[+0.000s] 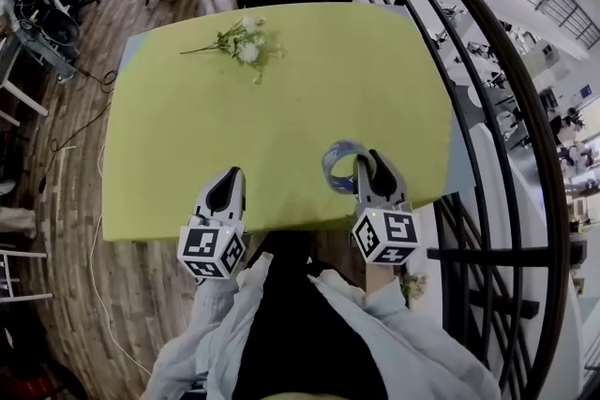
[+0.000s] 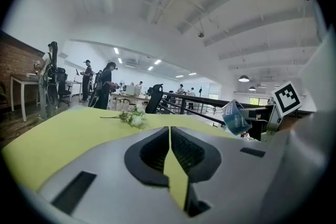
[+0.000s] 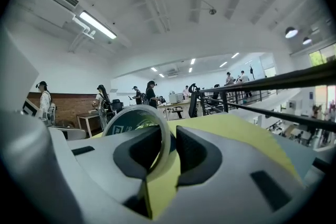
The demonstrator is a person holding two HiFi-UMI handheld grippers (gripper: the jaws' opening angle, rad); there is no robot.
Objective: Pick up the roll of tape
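Shows the right hand-held gripper closed on the roll of tape, with one jaw inside the ring and one outside, pinching the roll's wall. Shows the roll held off the counter, above its near edge toward the right corner. Shows the left hand-held gripper over the same near edge, with jaws together and nothing between them. Places a sprig of white flowers at the counter's far side.

To do the step well, as judged: hold the pinch steady and raise the roll straight up from the counter. Avoid tilting or jerking, to prevent swinging or slipping on so thin a wall. Leave the left hand-held gripper idle above the counter's near edge.

From the right gripper view only: the pads pressed on the wall of the ring. From the left gripper view only: the roll side-on, with air beneath it above the counter. From the head view only: the layout over the whole counter.
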